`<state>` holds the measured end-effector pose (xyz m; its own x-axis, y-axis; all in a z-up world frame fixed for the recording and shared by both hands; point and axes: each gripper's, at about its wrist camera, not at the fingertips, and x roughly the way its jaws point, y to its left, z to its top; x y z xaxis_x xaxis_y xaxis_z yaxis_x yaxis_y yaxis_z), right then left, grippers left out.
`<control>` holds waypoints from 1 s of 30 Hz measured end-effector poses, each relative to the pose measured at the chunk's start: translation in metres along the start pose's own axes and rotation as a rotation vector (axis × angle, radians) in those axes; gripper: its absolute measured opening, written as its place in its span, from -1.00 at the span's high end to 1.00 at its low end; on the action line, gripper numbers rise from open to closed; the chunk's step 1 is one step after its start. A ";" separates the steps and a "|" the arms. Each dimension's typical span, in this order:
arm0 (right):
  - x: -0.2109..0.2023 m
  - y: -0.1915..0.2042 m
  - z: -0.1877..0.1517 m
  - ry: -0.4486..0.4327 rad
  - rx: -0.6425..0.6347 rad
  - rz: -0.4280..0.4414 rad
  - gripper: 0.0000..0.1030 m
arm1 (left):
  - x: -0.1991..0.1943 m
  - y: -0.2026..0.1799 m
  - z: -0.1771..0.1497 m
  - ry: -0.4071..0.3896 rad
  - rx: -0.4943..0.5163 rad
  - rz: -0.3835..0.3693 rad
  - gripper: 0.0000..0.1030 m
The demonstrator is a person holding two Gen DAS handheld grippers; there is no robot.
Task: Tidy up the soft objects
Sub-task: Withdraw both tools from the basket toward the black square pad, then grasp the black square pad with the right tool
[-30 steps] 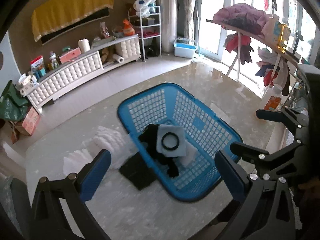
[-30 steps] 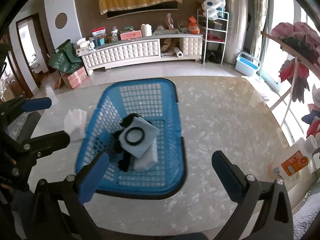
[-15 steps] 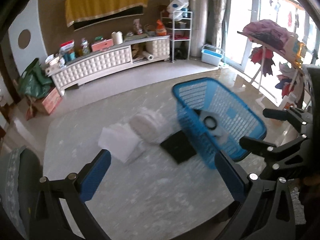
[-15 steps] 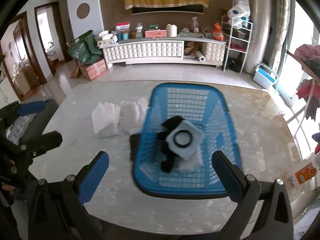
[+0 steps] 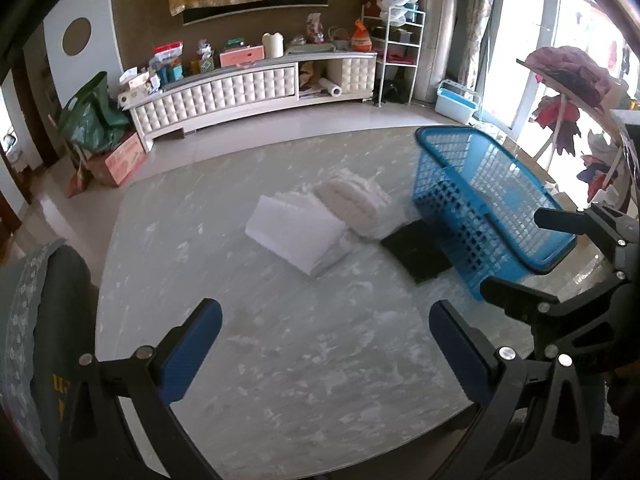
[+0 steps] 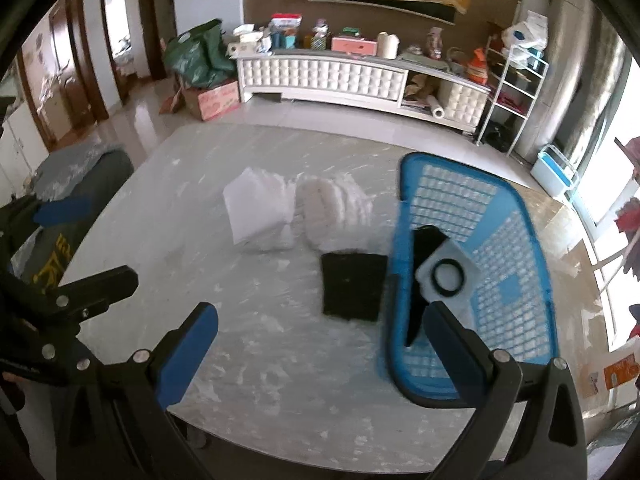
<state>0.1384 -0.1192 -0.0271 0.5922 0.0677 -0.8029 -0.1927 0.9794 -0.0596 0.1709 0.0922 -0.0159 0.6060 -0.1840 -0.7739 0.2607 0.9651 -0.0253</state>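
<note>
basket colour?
Blue basket, mesh walls; clearest in the right wrist view.

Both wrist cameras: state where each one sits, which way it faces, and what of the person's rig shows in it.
Left wrist: sits on the left gripper, above the marble table, facing the folded white cloth and the blue basket; its own blue-padded fingers and the right gripper show.
Right wrist: sits on the right gripper, looking down into the blue basket; its own fingers and the left gripper show.
Shared: table, basket, white cloths, black cloth, white TV cabinet.
</note>
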 end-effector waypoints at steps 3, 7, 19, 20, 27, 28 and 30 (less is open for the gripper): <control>0.013 0.011 0.001 0.025 -0.017 -0.015 -0.99 | 0.006 0.010 -0.006 0.011 -0.014 -0.001 -1.00; 0.027 0.022 0.000 0.046 -0.039 -0.027 -0.99 | 0.018 0.024 -0.014 0.033 -0.032 -0.009 -1.00; 0.092 0.053 0.007 0.149 -0.098 -0.035 -0.95 | 0.072 0.064 -0.026 0.097 -0.078 -0.005 -1.00; 0.097 0.055 0.007 0.159 -0.098 -0.036 -0.91 | 0.077 0.065 -0.027 0.102 -0.074 -0.002 -1.00; 0.133 0.051 0.007 0.214 -0.092 -0.109 -0.87 | 0.116 0.069 -0.027 0.151 -0.030 0.012 -1.00; 0.135 0.049 0.008 0.216 -0.089 -0.114 -0.87 | 0.120 0.070 -0.026 0.156 -0.034 0.007 -1.00; 0.141 0.043 0.009 0.221 -0.080 -0.125 -0.87 | 0.128 0.071 -0.023 0.165 -0.045 -0.013 -1.00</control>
<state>0.2209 -0.0653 -0.1374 0.4320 -0.1049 -0.8958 -0.1954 0.9587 -0.2065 0.2498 0.1410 -0.1312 0.4706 -0.1669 -0.8664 0.2317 0.9709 -0.0611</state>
